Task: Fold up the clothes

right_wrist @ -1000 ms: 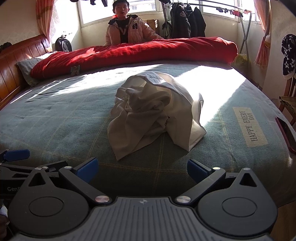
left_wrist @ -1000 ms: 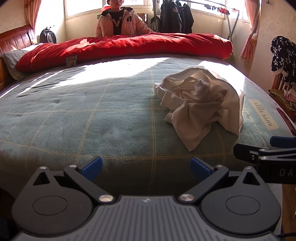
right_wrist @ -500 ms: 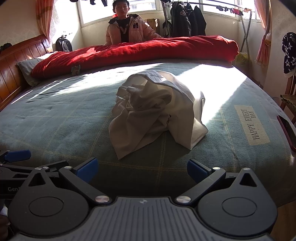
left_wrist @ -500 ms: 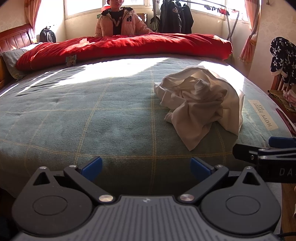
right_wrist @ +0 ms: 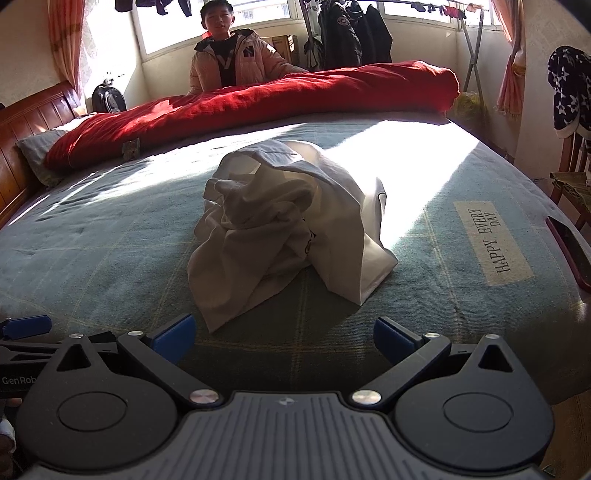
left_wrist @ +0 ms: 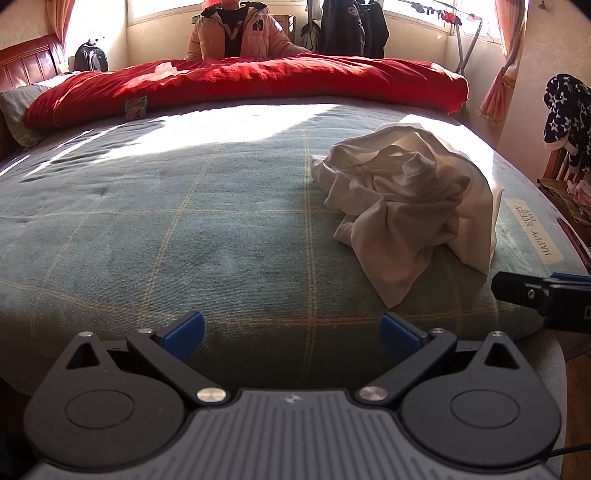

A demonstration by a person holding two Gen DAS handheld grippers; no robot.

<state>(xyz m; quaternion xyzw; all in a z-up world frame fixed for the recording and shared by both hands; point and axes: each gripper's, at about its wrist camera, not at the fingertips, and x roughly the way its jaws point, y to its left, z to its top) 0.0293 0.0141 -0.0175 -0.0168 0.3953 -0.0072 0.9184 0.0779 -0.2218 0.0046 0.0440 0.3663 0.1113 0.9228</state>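
Both tools, left (left_wrist: 291,328) & right (right_wrist: 284,334), gaping wide, empty; garment's (right_wrist: 280,229) dark print in right view only.

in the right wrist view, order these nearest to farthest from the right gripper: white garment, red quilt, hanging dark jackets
From the right gripper:
1. white garment, crumpled just ahead, centre of the bed
2. red quilt, rolled along the far edge
3. hanging dark jackets, beyond the bed by the window

Your left gripper (left_wrist: 291,334) and right gripper (right_wrist: 284,332) sit level at six o'clock, jaws spread wide, gripping nothing.
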